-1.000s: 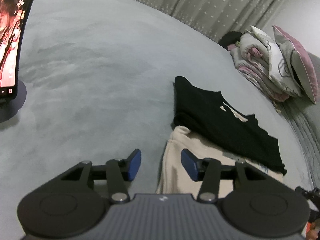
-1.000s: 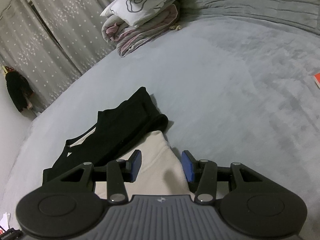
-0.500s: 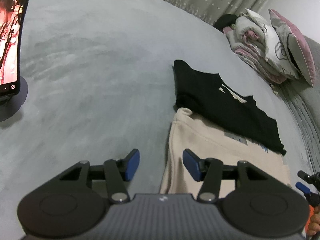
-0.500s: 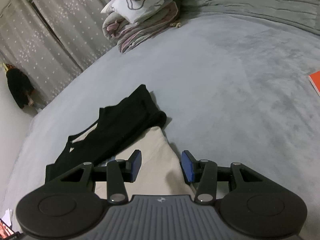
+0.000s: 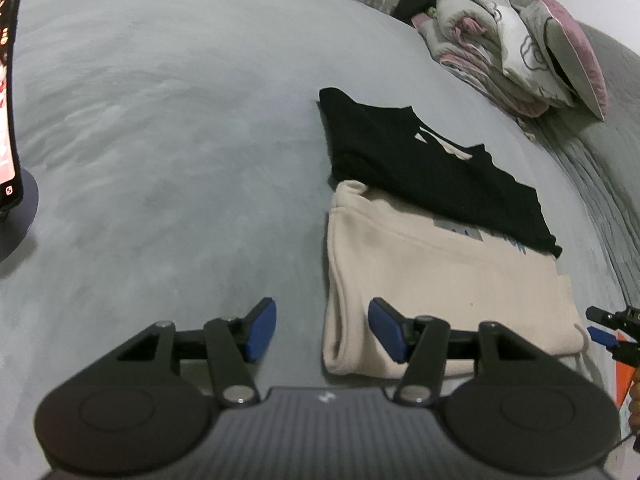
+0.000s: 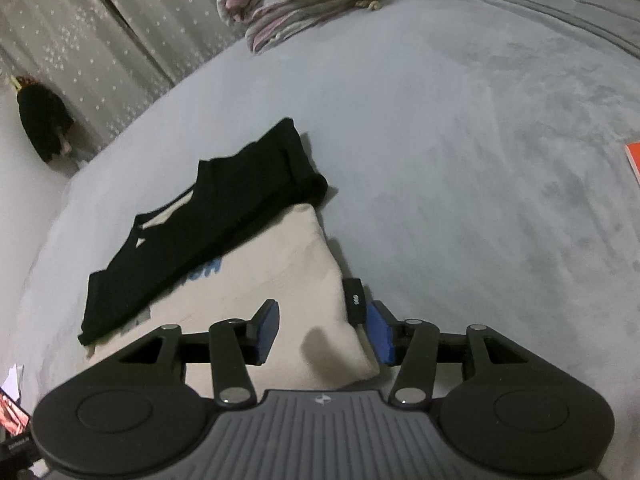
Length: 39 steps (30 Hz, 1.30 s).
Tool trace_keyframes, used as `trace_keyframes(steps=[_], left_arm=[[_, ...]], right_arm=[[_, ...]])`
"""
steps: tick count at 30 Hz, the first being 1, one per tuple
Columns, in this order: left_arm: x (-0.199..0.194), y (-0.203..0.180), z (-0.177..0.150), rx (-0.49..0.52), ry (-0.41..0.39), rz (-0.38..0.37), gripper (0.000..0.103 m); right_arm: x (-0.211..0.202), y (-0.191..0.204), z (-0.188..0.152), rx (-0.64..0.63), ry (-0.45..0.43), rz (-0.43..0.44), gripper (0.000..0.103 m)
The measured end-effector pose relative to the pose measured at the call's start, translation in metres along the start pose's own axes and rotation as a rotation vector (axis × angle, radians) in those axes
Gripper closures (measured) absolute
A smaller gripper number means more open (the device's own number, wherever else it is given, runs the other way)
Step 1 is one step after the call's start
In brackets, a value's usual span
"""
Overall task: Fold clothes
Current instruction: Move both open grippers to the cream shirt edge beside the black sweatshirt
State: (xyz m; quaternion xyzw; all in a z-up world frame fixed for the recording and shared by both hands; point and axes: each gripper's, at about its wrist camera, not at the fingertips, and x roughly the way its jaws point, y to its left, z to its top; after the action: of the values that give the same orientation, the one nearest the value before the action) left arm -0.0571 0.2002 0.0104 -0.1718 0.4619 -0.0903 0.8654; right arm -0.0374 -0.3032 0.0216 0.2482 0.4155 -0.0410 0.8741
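Note:
A folded beige garment [image 5: 432, 280] lies on the grey bed, with a folded black garment [image 5: 420, 160] overlapping its far edge. My left gripper [image 5: 322, 330] is open and empty, hovering at the beige garment's near left corner. In the right wrist view the beige garment [image 6: 280, 280] and black garment [image 6: 208, 232] show again. My right gripper [image 6: 324, 332] is open and empty above the beige garment's near right corner. The right gripper's fingertips [image 5: 600, 334] show at the left view's right edge.
Stacked pillows and blankets [image 5: 520, 52] sit at the far end of the bed [image 5: 160, 160]. A screen on a round stand [image 5: 16, 184] stands at the left. An orange object [image 6: 632, 160] lies at the right edge. Curtains [image 6: 100, 48] hang behind.
Both grippers have drawn back and up from the clothes, so more of the beige garment shows. Both stay open and empty.

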Motion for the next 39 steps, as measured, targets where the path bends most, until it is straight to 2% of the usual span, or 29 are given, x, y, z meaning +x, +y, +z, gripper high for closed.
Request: trace_keyframes(steps=[8,14,16,21,24,27,29,34,39], left_arm=[[0.001,0.008,0.006,0.008,0.067,-0.052,0.047],[-0.001,0.012,0.007,-0.003,0.062,-0.037,0.047],[-0.001,0.013,0.008,-0.002,0.061,-0.035,0.047],[-0.001,0.013,0.009,0.025,0.080,-0.046,0.047],[-0.001,0.016,0.009,0.020,0.098,-0.078,0.047],[0.001,0.018,0.008,0.004,0.121,-0.131,0.052],[0.007,0.015,0.007,0.009,0.144,-0.162,0.060],[0.017,0.006,0.002,0.045,0.168,-0.186,0.063],[0.023,0.009,0.003,0.019,0.182,-0.220,0.066]], right_arm=[[0.004,-0.010,0.001,-0.026,0.071,-0.015,0.051],[0.010,-0.011,-0.001,-0.053,0.115,-0.020,0.049],[0.010,-0.011,-0.001,-0.054,0.122,-0.010,0.043],[0.012,-0.009,-0.002,-0.062,0.137,0.006,0.042],[0.014,-0.009,-0.003,-0.065,0.149,0.028,0.042],[0.016,-0.009,-0.003,-0.063,0.167,0.063,0.041],[0.018,-0.009,-0.003,-0.064,0.179,0.083,0.041],[0.022,-0.010,-0.004,-0.059,0.211,0.129,0.042],[0.027,-0.016,-0.004,-0.025,0.252,0.198,0.048]])
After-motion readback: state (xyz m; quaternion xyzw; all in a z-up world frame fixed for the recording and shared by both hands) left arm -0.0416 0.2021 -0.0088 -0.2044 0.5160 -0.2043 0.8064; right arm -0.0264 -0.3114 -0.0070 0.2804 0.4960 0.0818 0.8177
